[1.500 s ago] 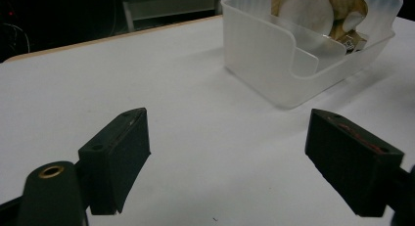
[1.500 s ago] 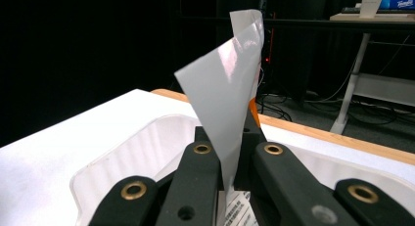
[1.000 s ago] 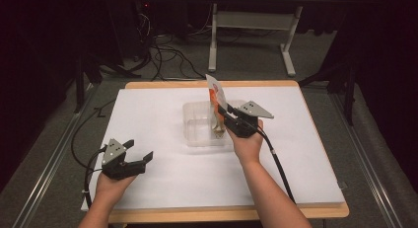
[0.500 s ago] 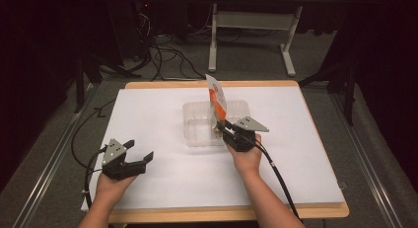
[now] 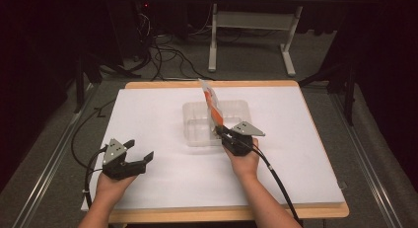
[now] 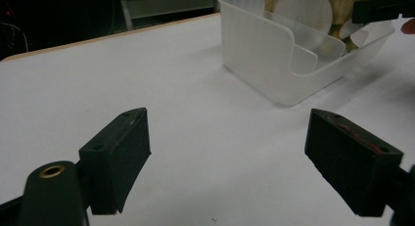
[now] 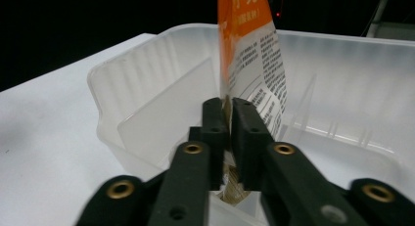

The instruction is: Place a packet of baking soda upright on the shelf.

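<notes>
Orange-and-white packet [image 7: 249,55] upright over the clear plastic bin [image 5: 194,134], lower edge pinched between the jaws of the right gripper [image 7: 227,123], which have just been closing on it; lower over the near compartment than a second ago (likely being set inside, release to follow); left gripper [image 6: 235,162] jaws wide, holding nothing, resting on the white table [image 5: 157,109] well apart.

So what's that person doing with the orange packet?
A person holds a gripper in each hand. The right gripper has its jaws clamped on an orange and white packet and holds it upright in a clear plastic box on the white table. The left gripper rests on the table with its jaws open, holding nothing.
</notes>
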A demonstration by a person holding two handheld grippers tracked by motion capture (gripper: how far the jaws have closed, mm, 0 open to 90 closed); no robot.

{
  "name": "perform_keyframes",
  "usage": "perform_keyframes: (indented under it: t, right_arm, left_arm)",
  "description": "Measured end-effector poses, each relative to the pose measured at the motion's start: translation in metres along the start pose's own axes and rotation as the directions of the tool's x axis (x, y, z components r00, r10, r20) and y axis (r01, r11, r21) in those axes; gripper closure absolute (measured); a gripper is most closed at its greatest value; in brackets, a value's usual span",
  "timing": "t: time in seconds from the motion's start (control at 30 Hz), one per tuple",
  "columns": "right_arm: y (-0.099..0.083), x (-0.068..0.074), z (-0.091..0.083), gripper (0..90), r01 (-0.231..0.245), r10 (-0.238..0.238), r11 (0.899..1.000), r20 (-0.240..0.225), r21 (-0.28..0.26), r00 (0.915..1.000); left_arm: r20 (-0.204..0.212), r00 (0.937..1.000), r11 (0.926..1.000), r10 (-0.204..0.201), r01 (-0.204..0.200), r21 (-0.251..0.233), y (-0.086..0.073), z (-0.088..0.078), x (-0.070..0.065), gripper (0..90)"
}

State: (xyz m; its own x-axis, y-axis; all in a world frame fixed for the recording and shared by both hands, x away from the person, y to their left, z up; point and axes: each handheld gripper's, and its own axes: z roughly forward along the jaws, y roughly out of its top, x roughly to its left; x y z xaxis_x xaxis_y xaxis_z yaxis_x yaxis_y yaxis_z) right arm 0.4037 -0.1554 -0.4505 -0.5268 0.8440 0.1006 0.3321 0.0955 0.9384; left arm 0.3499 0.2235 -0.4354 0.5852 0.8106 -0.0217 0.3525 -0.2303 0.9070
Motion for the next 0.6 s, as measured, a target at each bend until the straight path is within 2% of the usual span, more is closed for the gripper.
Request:
perform_keyframes:
  t: [0.13,0.2,0.23,0.3,0.5,0.6]
  right_arm:
    - [0.006,-0.001,-0.002,74.7,-0.002,0.002,1.000,0.004,-0.023,1.0000]
    - [0.010,-0.002,-0.003,79.6,-0.008,0.008,0.999,0.006,-0.031,0.9999]
    - [0.011,-0.002,-0.003,85.9,-0.008,0.008,1.000,-0.001,-0.028,1.0000]
    - [0.009,0.000,-0.003,89.9,0.001,-0.001,1.000,0.001,-0.015,1.0000]
    - [0.005,0.002,-0.002,90.0,-0.011,0.011,1.000,-0.002,-0.018,0.9999]
    - [0.007,0.002,-0.004,81.8,-0.009,0.009,1.000,-0.004,-0.011,0.9999]
  left_arm:
    - [-0.002,1.0000,1.0000,-0.001,0.001,0.004,0.000,0.000,0.001,17.5]
    - [-0.002,1.0000,1.0000,0.000,0.000,0.002,0.000,0.000,0.000,17.5]
    - [-0.001,1.0000,1.0000,0.001,-0.001,0.002,0.000,0.000,0.000,17.5]
    - [-0.002,1.0000,1.0000,0.002,-0.002,0.003,0.000,0.000,0.000,17.5]
    - [-0.001,1.0000,1.0000,0.000,0.000,0.001,0.000,0.000,-0.001,17.5]
    - [0.000,1.0000,1.0000,0.001,-0.001,-0.001,0.000,0.000,0.000,17.5]
